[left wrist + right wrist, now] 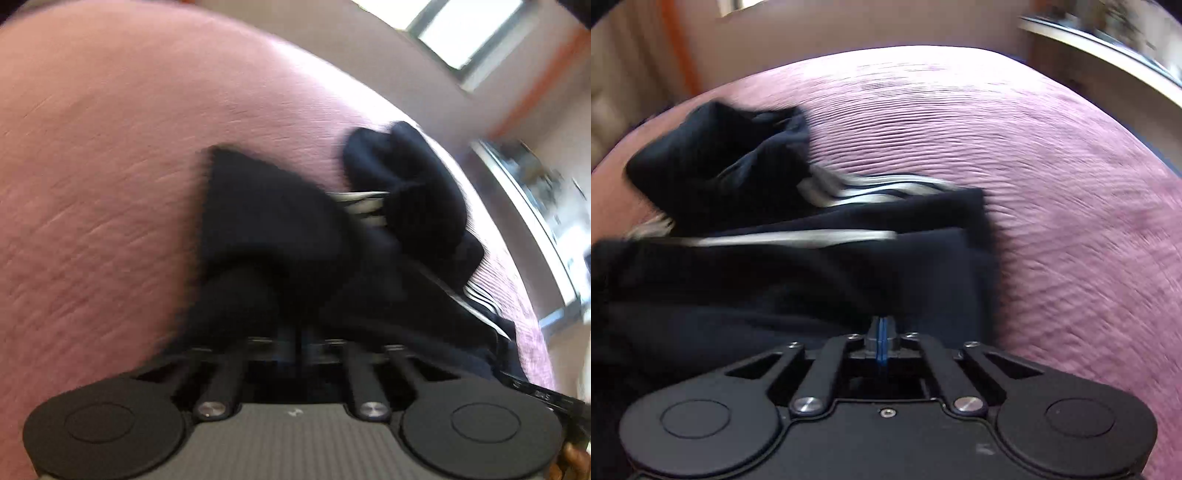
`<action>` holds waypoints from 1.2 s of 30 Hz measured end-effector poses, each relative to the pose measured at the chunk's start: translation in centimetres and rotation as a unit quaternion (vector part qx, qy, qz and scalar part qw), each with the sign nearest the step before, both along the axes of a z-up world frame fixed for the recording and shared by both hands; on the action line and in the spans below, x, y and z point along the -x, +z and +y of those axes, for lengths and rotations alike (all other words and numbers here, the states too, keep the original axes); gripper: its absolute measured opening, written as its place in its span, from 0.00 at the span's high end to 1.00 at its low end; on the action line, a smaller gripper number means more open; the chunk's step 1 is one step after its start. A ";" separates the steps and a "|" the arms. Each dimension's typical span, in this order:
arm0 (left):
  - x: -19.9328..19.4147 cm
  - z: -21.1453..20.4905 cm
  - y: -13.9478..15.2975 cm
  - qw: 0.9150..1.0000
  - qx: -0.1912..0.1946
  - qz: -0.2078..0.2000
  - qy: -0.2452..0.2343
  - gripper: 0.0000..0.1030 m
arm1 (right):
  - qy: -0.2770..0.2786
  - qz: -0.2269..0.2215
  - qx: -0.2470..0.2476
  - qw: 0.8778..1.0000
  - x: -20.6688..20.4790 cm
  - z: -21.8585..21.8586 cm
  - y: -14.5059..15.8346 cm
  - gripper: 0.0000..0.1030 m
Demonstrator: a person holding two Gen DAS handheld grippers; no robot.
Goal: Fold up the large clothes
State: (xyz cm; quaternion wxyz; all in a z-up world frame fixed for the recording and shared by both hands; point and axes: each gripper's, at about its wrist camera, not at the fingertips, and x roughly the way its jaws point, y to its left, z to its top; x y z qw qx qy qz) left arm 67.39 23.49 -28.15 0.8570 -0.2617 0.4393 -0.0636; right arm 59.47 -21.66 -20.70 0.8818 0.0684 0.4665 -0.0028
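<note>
Both claws are sitting pinched together at the near edge of the dark garment. On the right gripper (882,332), the 2 blue-edged pads are meeting flat against each other with the tips pushed into the navy cloth, so it is looking clamped on a fold of fabric. On the left gripper (295,341), the fingers are drawn close too, tips buried under a bulge of the same cloth, which is suggesting a similar pinch, though blur is hiding the exact bite.

That dark garment (798,266), navy with white stripes (849,199) down its side, is lying crumpled across the pink bedspread (1052,192), with 1 end bunched into a heap toward the far side.

Judging by this, the step in hand is taking hold of the near hem to spread or lift it. Doing it well is meaning keeping both pinches on a single layer of edge, lifting evenly, and pulling the 2 hands apart so the cloth is drawing taut rather than dragging the far heap along in a twist.

Underneath, the ribbed, crinkled bedspread is likely gripping the fabric a little. Around the bed, a bright window (469,29), pale walls and a shelf (1108,44) with blurred items are showing.
</note>
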 end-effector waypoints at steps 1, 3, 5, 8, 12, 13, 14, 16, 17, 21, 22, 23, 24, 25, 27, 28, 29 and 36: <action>1.1 1.5 -0.4 0.999 0.041 -0.001 0.008 0.97 | -0.013 0.003 0.001 1.000 0.1 -0.3 0.2 1.00; 2.9 3.4 -0.7 0.996 0.077 0.017 0.031 0.97 | -0.025 0.006 0.025 0.999 0.5 -0.3 1.2 1.00; 3.7 3.0 0.6 0.999 0.029 0.016 0.015 0.96 | -0.012 -0.017 0.040 0.999 0.6 0.9 2.8 0.93; 3.8 0.1 3.9 0.999 -0.011 -0.024 -0.035 0.65 | 0.039 -0.066 0.024 0.997 1.0 3.6 5.5 0.89; 2.4 -5.6 6.7 0.990 -0.032 -0.085 -0.111 0.56 | 0.098 -0.047 -0.015 0.994 0.3 8.0 5.0 0.89; 1.9 -6.9 6.6 0.987 -0.039 -0.087 -0.126 0.57 | 0.110 -0.029 -0.016 0.993 0.1 9.0 4.1 0.89; 1.3 -7.9 6.1 0.986 -0.046 -0.083 -0.137 0.57 | 0.119 -0.010 -0.015 0.993 -0.1 9.7 3.0 0.89; 0.4 -9.1 4.2 0.986 -0.042 -0.064 -0.146 0.57 | 0.116 0.030 -0.012 0.993 -0.3 10.3 0.4 0.90; 0.0 -9.3 2.9 0.988 -0.037 -0.047 -0.141 0.57 | 0.112 0.027 -0.017 0.993 -0.1 10.2 -0.2 0.92; 1.2 -8.6 0.3 0.994 -0.005 -0.054 -0.097 0.57 | 0.114 0.017 -0.014 0.993 0.5 10.1 -0.1 0.92; 1.8 -8.7 0.3 0.994 -0.002 -0.059 -0.087 0.56 | 0.117 0.015 -0.005 0.993 0.4 10.4 -0.1 0.92; 2.5 -8.8 0.3 0.994 -0.005 -0.066 -0.084 0.55 | 0.121 0.014 0.004 0.993 0.3 10.7 -0.3 0.92; 3.0 -9.0 0.4 0.993 -0.016 -0.072 -0.087 0.55 | 0.126 0.012 0.014 0.992 0.5 11.1 -0.2 0.90; 3.3 -9.3 0.3 0.993 -0.026 -0.077 -0.088 0.55 | 0.132 0.011 0.022 0.991 0.7 11.5 0.1 0.90; 4.1 -9.5 -0.1 0.992 -0.031 -0.094 -0.076 0.54 | 0.144 0.016 0.025 0.989 0.7 11.1 0.6 0.90; 4.9 -9.4 -0.3 0.992 -0.022 -0.107 -0.066 0.48 | 0.147 0.019 0.015 0.989 0.6 10.6 1.1 0.89; 5.5 -9.2 -0.9 0.990 -0.007 -0.125 -0.059 0.45 | 0.151 0.014 0.001 0.988 0.3 10.1 1.8 0.89; 6.6 -11.6 -2.0 0.976 -0.053 -0.187 -0.096 0.18 | 0.143 -0.079 0.039 0.986 -7.9 8.1 6.7 0.58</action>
